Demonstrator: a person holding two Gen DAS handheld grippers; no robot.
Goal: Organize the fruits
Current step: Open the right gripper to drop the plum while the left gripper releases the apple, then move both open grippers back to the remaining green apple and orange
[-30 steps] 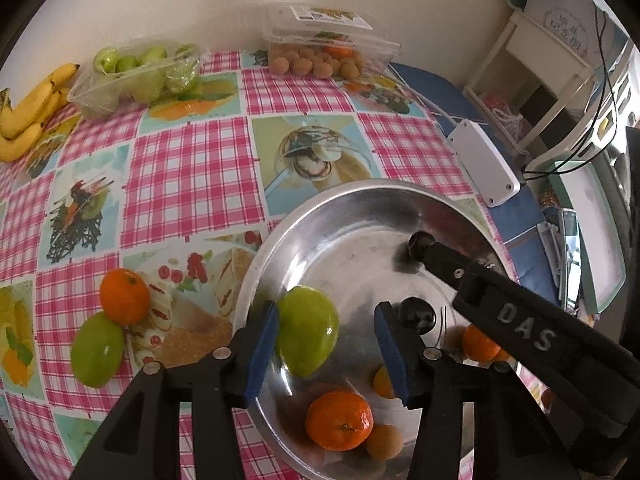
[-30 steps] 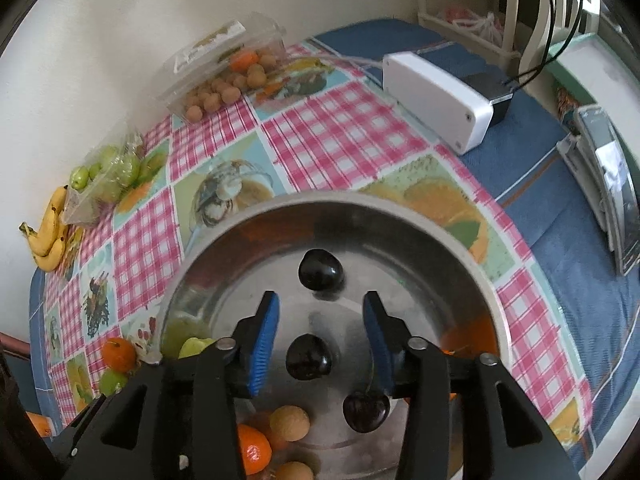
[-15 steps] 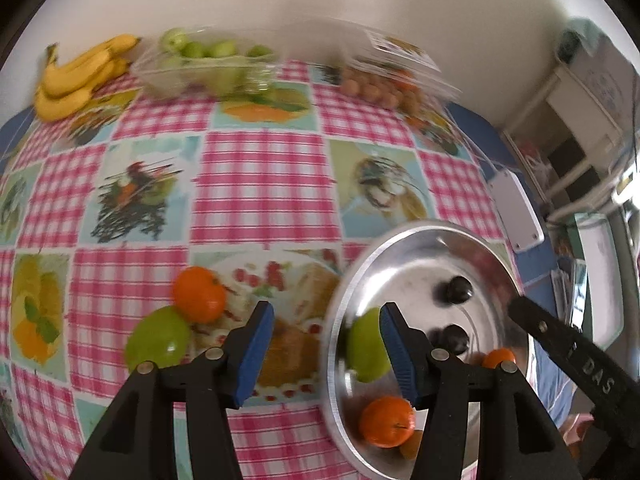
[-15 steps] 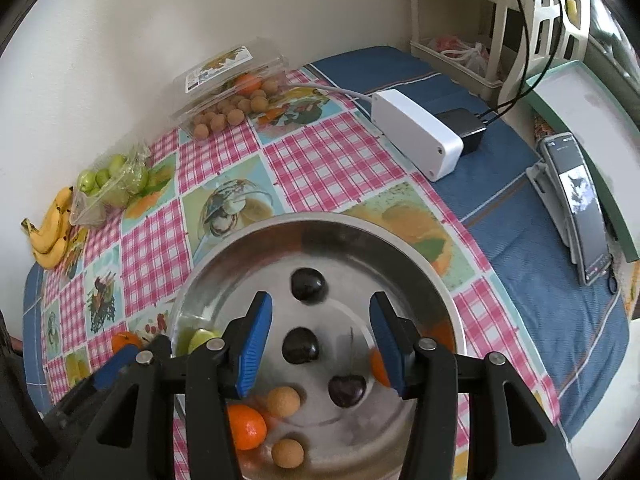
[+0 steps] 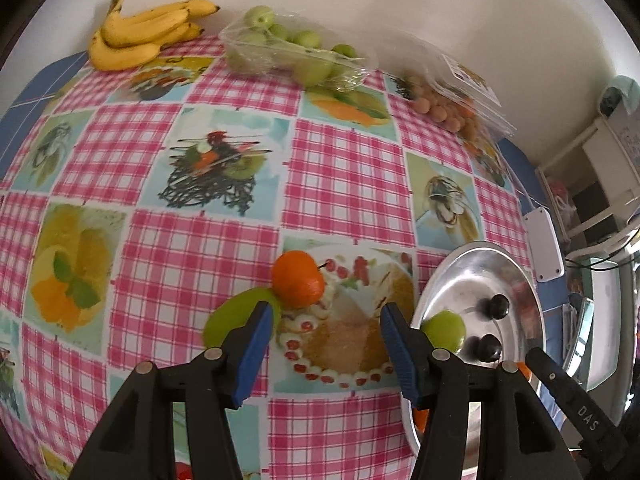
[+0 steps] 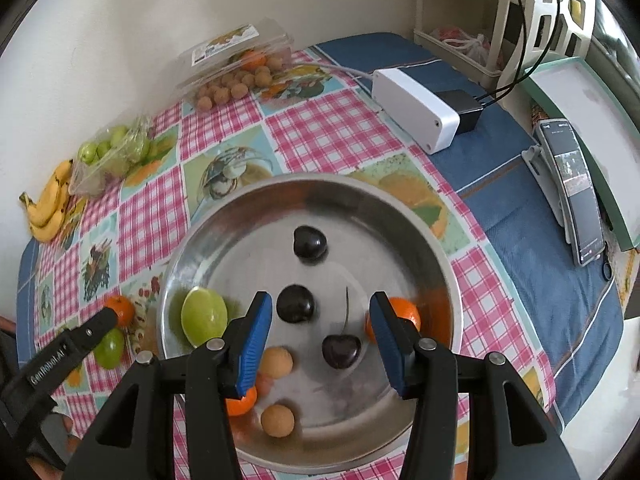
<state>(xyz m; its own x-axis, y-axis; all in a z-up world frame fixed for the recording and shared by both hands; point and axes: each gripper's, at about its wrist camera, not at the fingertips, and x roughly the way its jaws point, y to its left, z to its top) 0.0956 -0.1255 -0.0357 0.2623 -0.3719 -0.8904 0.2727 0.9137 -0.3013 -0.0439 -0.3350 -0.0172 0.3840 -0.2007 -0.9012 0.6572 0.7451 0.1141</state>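
Observation:
A steel bowl (image 6: pixel 304 180) holds a green fruit (image 6: pixel 204 316), three dark cherries (image 6: pixel 296 304), two tan longans (image 6: pixel 276 362) and two mandarins (image 6: pixel 396 314). My right gripper (image 6: pixel 320 312) hangs open above the bowl's middle with nothing between its pads. My left gripper (image 5: pixel 326 320) is open over the tablecloth, left of the bowl (image 5: pixel 440 276). Just beyond its tips lies a mandarin (image 5: pixel 298 280). A second green fruit (image 5: pixel 236 316) lies partly behind its left finger. Neither fruit touches the pads.
Along the wall lie bananas (image 5: pixel 140 40), a bag of small green fruit (image 5: pixel 296 52) and a clear box of longans (image 5: pixel 448 100). A white box (image 6: pixel 416 116) with a cable and a phone on a stand (image 6: pixel 576 192) sit right of the bowl.
My left gripper has swung left out of the bowl to over the cloth; the green fruit that was between its fingers stays in the bowl. The right gripper has lifted slightly.

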